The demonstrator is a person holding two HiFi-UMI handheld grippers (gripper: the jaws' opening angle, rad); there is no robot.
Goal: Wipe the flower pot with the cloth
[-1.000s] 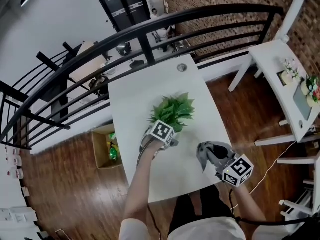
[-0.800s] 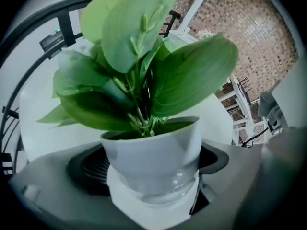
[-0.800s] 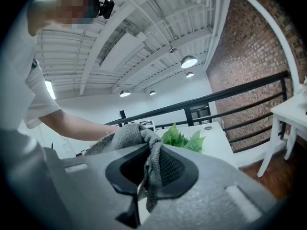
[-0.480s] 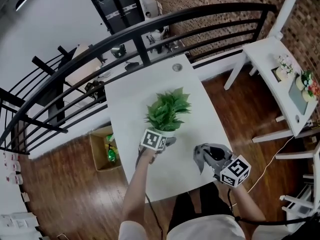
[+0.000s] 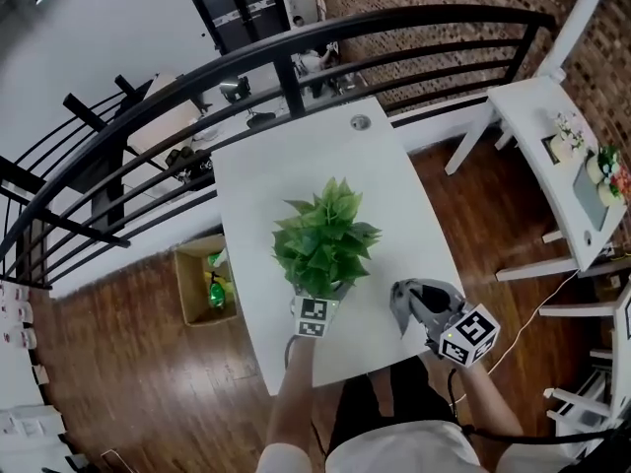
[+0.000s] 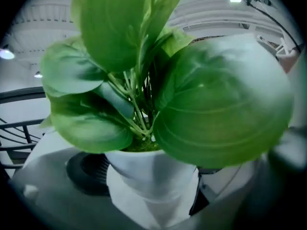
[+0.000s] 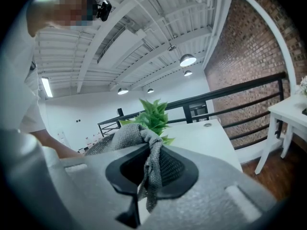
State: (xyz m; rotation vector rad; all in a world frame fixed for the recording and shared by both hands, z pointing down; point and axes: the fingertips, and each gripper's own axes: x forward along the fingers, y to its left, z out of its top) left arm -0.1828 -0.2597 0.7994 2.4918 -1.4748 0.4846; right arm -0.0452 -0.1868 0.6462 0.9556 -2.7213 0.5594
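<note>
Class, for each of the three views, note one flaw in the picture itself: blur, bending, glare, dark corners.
Head view: wide lens bows the railing into an arc. Left gripper view: the big leaf is too close and blurred; corners black. Right gripper view: cloth sharp, ceiling lamps glare, mosaic patch top left.

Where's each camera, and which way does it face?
Head view: on the head, steeply down at the table; left gripper, right gripper, forearms show.
Left gripper view: on that gripper, jaws just closed onto the flower pot, facing its leaves.
Right gripper view: on that gripper, clamping the cloth, facing the table; an arm shows.
All share the plant.
</note>
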